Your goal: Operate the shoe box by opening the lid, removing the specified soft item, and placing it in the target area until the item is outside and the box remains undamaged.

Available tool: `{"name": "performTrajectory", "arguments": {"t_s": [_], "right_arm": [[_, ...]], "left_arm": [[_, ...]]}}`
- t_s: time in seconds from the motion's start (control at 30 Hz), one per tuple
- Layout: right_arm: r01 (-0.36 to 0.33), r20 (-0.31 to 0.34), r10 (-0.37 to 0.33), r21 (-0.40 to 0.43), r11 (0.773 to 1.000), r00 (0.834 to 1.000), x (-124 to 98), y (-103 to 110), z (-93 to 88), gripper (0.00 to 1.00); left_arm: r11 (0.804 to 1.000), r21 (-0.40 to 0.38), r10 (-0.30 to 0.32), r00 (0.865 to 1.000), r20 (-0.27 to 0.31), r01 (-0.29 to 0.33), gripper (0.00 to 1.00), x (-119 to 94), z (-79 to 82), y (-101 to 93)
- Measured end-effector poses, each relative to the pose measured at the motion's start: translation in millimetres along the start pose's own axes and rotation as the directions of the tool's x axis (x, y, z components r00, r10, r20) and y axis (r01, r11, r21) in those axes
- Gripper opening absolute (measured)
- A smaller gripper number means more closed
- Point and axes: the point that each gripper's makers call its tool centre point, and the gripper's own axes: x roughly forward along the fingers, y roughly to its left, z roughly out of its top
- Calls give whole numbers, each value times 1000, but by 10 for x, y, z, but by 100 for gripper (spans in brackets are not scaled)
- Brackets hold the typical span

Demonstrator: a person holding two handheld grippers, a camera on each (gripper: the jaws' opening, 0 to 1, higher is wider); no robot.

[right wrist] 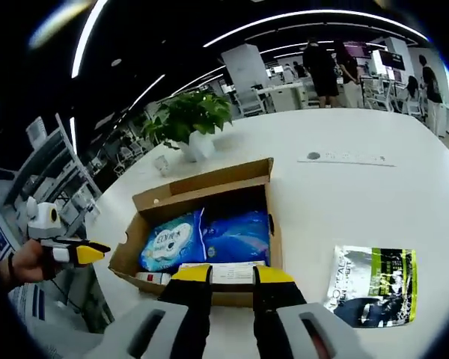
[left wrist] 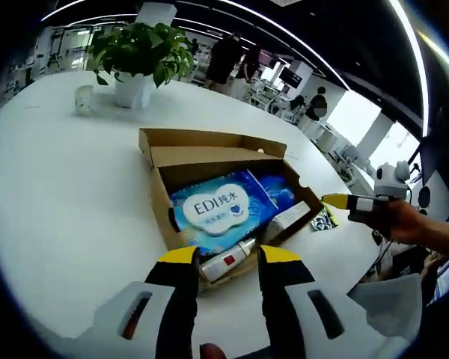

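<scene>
The brown cardboard shoe box [left wrist: 159, 196] lies on the white round table with its lid flap folded back. Inside are a blue wipes pack with a white label [left wrist: 215, 209], a second blue soft pack [left wrist: 277, 191], a white carton [left wrist: 288, 218] and a tube with a red label [left wrist: 228, 260]. My left gripper [left wrist: 230, 258] is open just above the box's near edge, over the tube. My right gripper [right wrist: 232, 275] is open at the opposite edge of the box [right wrist: 273, 224], holding nothing. The wipes pack [right wrist: 172, 241] lies left of it. A hand holds the right gripper [left wrist: 352, 202] beyond the box.
A potted plant [left wrist: 138, 60] and a small glass [left wrist: 84, 99] stand at the far side of the table. A green and black packet [right wrist: 374, 288] lies on the table beside the box. A cable cover [right wrist: 344, 158] sits in the tabletop. People stand in the background.
</scene>
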Motion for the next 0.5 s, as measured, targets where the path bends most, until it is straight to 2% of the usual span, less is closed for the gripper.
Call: {"name": "performTrajectory", "arguments": {"t_s": [0.17, 0.5], "right_arm": [[-26, -12, 26, -11, 1000, 1000, 134, 179, 69, 18], [-78, -50, 75, -58, 995, 996, 453, 456, 145, 18]], "left_arm": [[999, -34, 8, 1000, 28, -7, 31, -68, 77, 92], [997, -76, 28, 999, 46, -25, 30, -174, 95, 291]]}}
